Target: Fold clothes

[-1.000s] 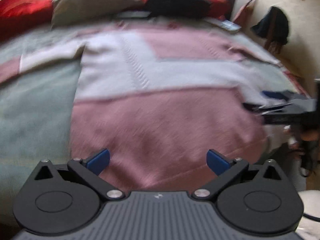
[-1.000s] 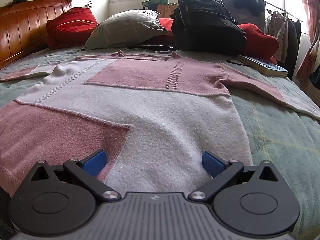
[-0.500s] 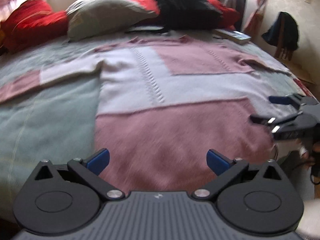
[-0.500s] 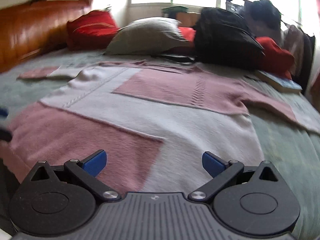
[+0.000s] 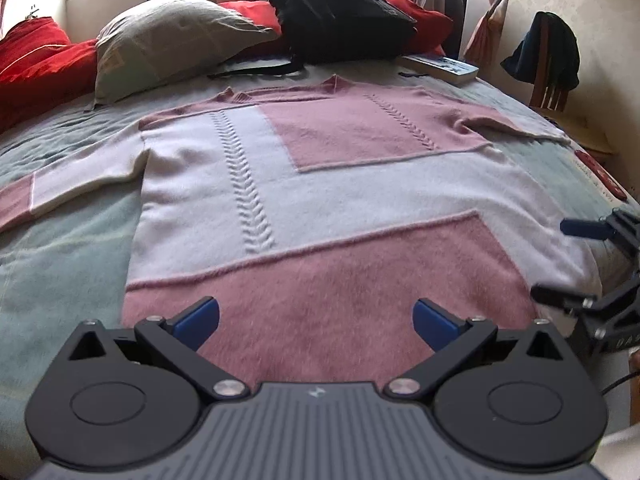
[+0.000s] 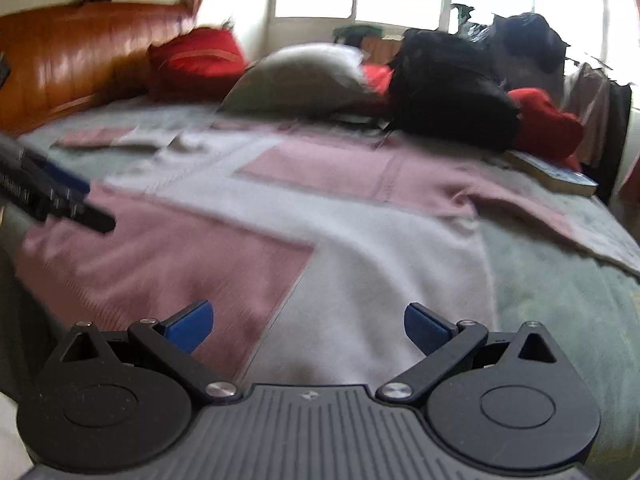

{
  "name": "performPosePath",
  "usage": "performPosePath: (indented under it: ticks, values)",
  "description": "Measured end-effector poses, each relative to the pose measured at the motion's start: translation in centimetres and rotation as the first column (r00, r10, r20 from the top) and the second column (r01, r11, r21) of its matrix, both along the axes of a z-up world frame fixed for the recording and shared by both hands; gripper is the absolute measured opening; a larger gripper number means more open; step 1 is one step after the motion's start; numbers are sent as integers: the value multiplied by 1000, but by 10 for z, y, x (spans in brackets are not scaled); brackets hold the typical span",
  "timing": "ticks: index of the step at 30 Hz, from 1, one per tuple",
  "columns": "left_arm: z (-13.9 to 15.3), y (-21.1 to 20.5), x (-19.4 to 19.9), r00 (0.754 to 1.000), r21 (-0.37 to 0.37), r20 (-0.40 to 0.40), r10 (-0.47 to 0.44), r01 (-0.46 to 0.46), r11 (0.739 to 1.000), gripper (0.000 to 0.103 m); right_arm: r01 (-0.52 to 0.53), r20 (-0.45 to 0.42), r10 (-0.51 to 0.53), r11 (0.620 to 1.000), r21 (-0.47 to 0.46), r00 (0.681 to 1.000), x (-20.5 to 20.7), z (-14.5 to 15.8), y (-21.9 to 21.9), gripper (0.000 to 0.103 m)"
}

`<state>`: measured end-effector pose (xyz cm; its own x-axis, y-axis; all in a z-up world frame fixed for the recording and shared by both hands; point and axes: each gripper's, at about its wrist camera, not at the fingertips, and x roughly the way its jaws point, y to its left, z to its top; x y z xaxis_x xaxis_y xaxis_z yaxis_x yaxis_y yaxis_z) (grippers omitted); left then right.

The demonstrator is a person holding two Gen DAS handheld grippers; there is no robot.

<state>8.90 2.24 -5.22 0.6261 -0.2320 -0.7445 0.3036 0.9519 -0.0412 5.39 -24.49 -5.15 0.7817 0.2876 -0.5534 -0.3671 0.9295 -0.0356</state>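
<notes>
A pink and white knitted sweater (image 5: 320,184) lies flat, front up, on a grey-green bed cover, sleeves spread to both sides. My left gripper (image 5: 316,320) hovers open just above the pink hem, holding nothing. The right gripper (image 5: 580,264) shows at the right edge of the left wrist view, open beside the sweater's lower right corner. In the right wrist view my right gripper (image 6: 308,326) is open over the hem of the sweater (image 6: 360,240), and the left gripper (image 6: 60,196) shows blurred at the left edge.
At the head of the bed lie a grey pillow (image 5: 168,40), red cushions (image 5: 32,60), a black backpack (image 5: 340,8) and a book (image 5: 440,66). A wooden chair (image 5: 548,64) with a dark garment stands right. A wooden headboard (image 6: 80,64) is on the left.
Both grippers have drawn back and risen from the sweater's hem, so more of the bed shows. The right gripper swung its view leftward. Both stayed open.
</notes>
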Motion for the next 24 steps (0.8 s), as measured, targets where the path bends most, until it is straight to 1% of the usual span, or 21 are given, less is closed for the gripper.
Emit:
performPosePath:
  ticks: [2,4,6,8,15,17,19,21,22,24]
  values:
    - [-8,-3,2,1000,17,-17,8,-8,1000,102,27,-30,-27,1000,11,999,8,-4,-1,103]
    - [-16,-5,5,999,33,-35,17,-16,999,102,45,-79,-45,999,-4,996,12,-16,0,103]
    - [-21,-4,-2,1000,45,-17,15,-14,999,102,57,-114,-58,998,-13,992,14,-23,-1,103]
    - [-21,-3,-10,1000,51,-7,4,-4,999,102,60,-111,-60,998,-4,992,12,-21,-3,103]
    - [-2,-8,-4,998,74,32,-45,43,996,102,68,-97,-64,997,32,993,9,-9,-9,103]
    - [3,-10,-1,997,72,40,-59,56,996,102,69,-67,-67,997,36,995,20,0,-9,103]
    - [5,-11,11,997,50,41,-64,62,997,102,79,-31,-79,997,5,996,36,7,-5,103]
    - [3,-11,23,999,44,28,-42,41,998,102,85,-6,-85,996,-27,996,53,10,-2,103]
    - [1,-11,28,999,42,18,-27,26,999,102,95,-22,-96,995,-26,995,62,9,-2,103]
    - [-7,-8,35,1000,24,-20,8,-8,1000,102,125,-86,-125,992,-7,988,76,1,-5,103]
